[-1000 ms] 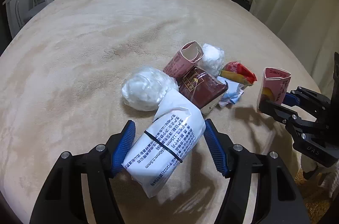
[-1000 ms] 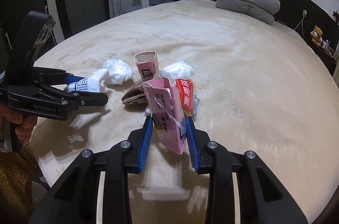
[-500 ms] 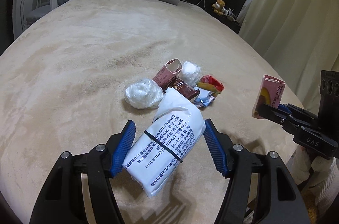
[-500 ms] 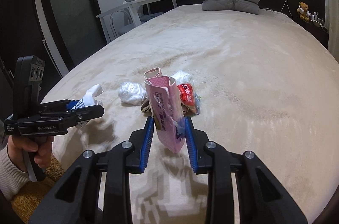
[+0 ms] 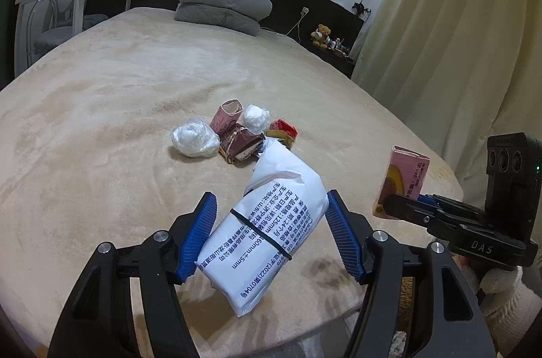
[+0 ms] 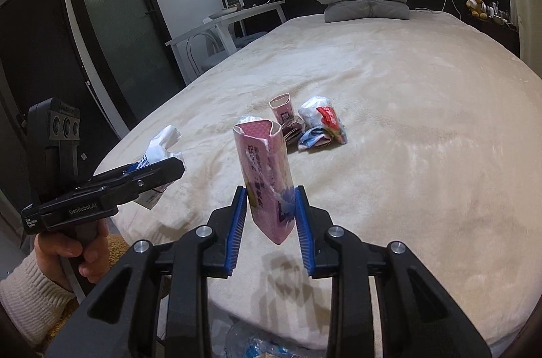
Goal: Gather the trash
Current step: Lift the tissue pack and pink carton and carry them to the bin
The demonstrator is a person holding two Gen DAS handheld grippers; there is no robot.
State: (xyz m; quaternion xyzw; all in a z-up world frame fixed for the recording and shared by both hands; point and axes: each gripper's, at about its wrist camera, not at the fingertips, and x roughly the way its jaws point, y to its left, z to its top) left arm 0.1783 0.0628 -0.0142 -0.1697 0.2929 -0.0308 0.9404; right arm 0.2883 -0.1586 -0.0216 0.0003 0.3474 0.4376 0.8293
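Left wrist view: a white printed packet (image 5: 267,229) is clamped crosswise between the fingers of the left gripper (image 5: 271,232), held above the near edge of the bed (image 5: 101,107) — lifted clear, presumably for carrying off. The trash pile (image 5: 237,134) lies further up the bed.

Right wrist view: a pink carton (image 6: 266,178) is pinched upright by the right gripper (image 6: 269,215), also above the bed's near edge. A plastic bag (image 6: 257,344) — probably the target — is glimpsed below that edge.
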